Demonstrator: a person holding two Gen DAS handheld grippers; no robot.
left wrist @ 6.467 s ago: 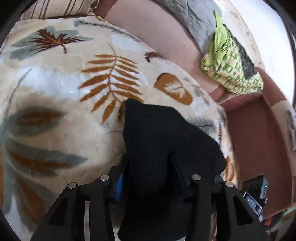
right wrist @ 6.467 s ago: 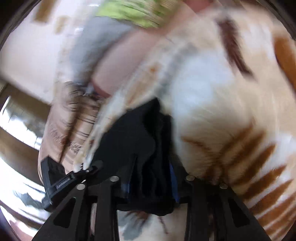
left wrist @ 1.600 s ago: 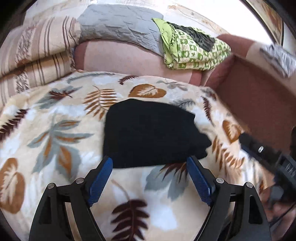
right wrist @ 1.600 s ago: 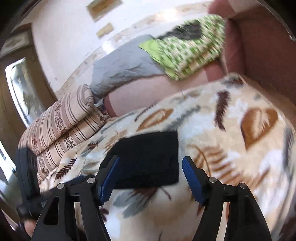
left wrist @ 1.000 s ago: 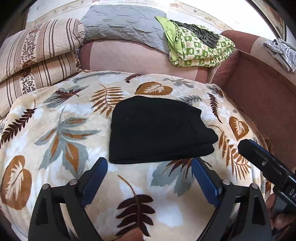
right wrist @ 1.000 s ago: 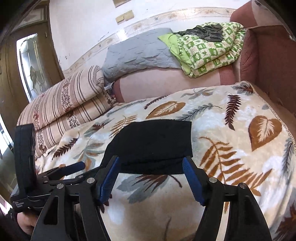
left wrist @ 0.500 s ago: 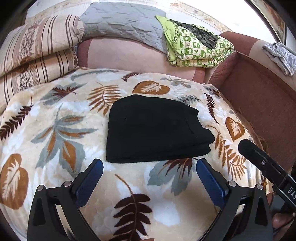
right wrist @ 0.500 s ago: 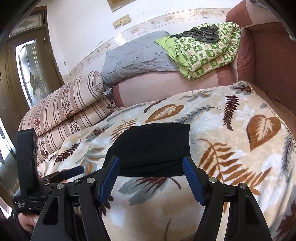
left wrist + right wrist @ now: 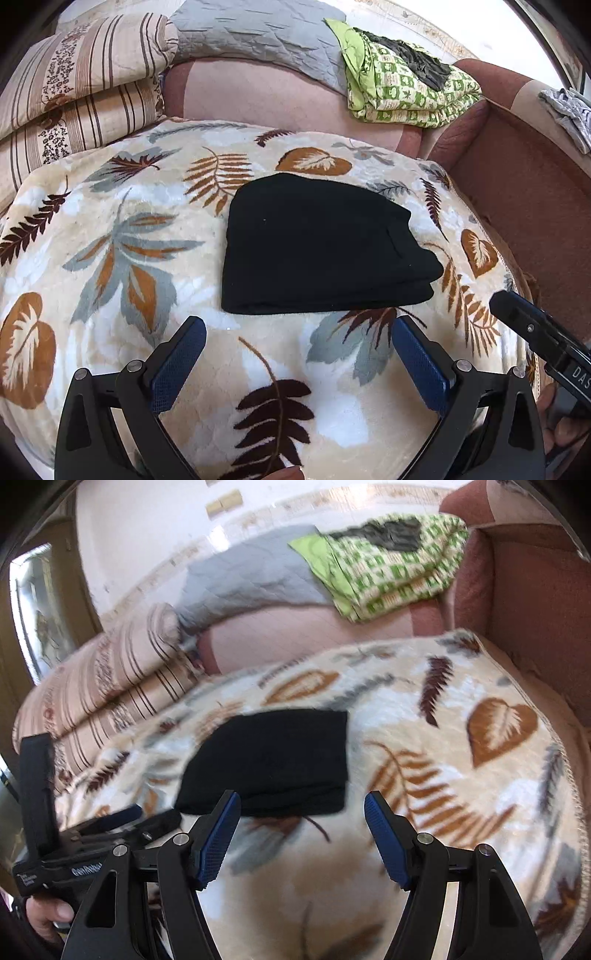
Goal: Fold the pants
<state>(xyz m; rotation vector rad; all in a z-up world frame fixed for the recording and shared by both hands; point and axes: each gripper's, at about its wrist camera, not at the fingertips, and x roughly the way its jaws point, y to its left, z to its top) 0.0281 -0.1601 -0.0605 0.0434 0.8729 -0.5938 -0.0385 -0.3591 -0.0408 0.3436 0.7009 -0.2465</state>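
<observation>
The black pants (image 9: pixel 317 247) lie folded into a compact rectangle on the leaf-patterned blanket (image 9: pixel 110 258). My left gripper (image 9: pixel 299 328) hovers just short of their near edge, jaws wide open, nothing between the blue pads. In the right wrist view the same folded pants (image 9: pixel 273 764) sit ahead of my right gripper (image 9: pixel 302 803), which is open and holds nothing. The left gripper (image 9: pixel 122 821) shows at the lower left of that view, held by a hand (image 9: pixel 46 910). The right gripper's body (image 9: pixel 539 332) juts in at the left view's right edge.
Striped pillows (image 9: pixel 74 81) are stacked at the back left. A grey quilt (image 9: pixel 258 29) and a green patterned folded blanket (image 9: pixel 406 88) rest on the pink sofa back (image 9: pixel 266 96). A brown armrest (image 9: pixel 524 184) walls the right side, with a grey cloth (image 9: pixel 565 110) on it.
Both grippers released the pants and drew back from them. Over the last second the left jaws spread a little wider and the right view swung slightly, blurring.
</observation>
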